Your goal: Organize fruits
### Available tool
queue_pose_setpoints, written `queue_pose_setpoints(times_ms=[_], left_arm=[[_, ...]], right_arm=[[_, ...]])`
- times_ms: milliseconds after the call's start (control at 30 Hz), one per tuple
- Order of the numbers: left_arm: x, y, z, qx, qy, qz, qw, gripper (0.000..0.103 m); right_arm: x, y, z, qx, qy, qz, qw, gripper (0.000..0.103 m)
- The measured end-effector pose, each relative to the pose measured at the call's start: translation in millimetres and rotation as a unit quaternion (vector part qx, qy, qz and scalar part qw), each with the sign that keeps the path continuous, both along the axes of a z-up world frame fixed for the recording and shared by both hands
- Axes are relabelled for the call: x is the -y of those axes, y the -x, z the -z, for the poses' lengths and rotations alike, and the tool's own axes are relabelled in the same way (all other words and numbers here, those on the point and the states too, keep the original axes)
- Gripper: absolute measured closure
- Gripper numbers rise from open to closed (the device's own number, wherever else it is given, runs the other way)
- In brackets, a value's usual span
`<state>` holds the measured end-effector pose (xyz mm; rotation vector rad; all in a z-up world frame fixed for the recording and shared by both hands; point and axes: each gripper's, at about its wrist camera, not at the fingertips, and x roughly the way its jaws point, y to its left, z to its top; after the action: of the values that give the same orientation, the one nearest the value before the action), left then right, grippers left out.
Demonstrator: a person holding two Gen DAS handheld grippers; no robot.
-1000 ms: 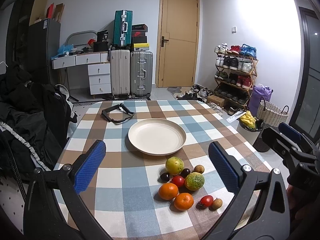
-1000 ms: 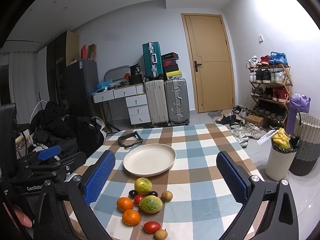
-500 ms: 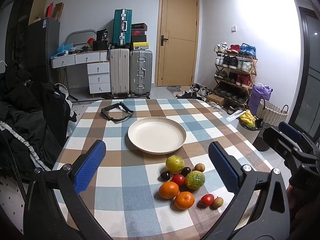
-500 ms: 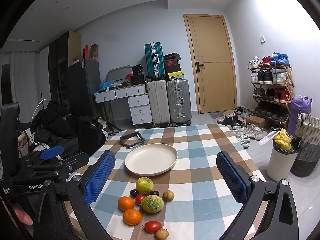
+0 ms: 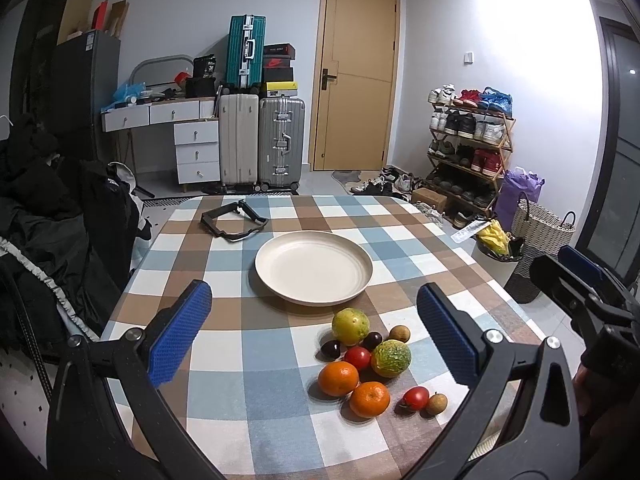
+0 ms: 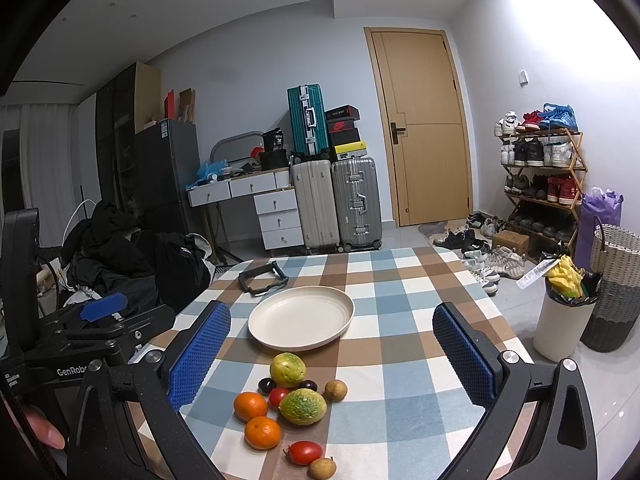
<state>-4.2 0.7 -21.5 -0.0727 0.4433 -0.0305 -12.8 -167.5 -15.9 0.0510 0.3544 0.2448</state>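
Observation:
A cream plate (image 5: 314, 266) (image 6: 301, 316) sits bare in the middle of the checked tablecloth. In front of it lies a cluster of fruit: a yellow-green citrus (image 5: 350, 326) (image 6: 287, 369), a green-orange fruit (image 5: 391, 358) (image 6: 302, 406), two oranges (image 5: 338, 378) (image 6: 262, 433), tomatoes (image 5: 415, 398) (image 6: 305, 452), dark plums (image 5: 331, 349) and small brown fruits (image 5: 436, 404). My left gripper (image 5: 312, 332) hovers open above the table, empty. My right gripper (image 6: 330, 354) is open too, held above the fruit, and also shows at the right edge of the left wrist view.
A black strap-like frame (image 5: 234, 224) lies on the table's far left. Dark coats (image 5: 44, 220) pile on a chair at the left. A white bin (image 5: 496, 262) and a woven basket (image 5: 540, 232) stand on the floor right of the table. Suitcases (image 5: 260, 144) and a door are behind.
Both views shift slightly; the fruit and plate have not moved on the table, and both grippers stay open.

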Motion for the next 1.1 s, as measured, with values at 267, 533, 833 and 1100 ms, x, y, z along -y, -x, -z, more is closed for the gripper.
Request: queue_pose_setpoints(times_ms=[267, 533, 833, 1100], left_arm=[[-2, -3, 3, -0.003, -0.001, 0.004, 1.0000, 0.000], [0, -7, 5, -0.010, -0.002, 0.011, 0.9999, 0.000], [-13, -26, 33, -0.064, 0.037, 0.052, 0.9960, 0.001], [-26, -57, 82, -0.126, 0.076, 0.091, 0.9849, 0.001]], right_arm=[[0, 0, 0, 0.000, 0.000, 0.000, 1.000, 0.000], [1, 0, 5, -0.002, 0.000, -0.001, 1.000, 0.000], [4, -3, 19, -0.010, 0.005, -0.001, 1.000, 0.000], [6, -24, 44, -0.039, 0.006, -0.003, 0.999, 0.000]])
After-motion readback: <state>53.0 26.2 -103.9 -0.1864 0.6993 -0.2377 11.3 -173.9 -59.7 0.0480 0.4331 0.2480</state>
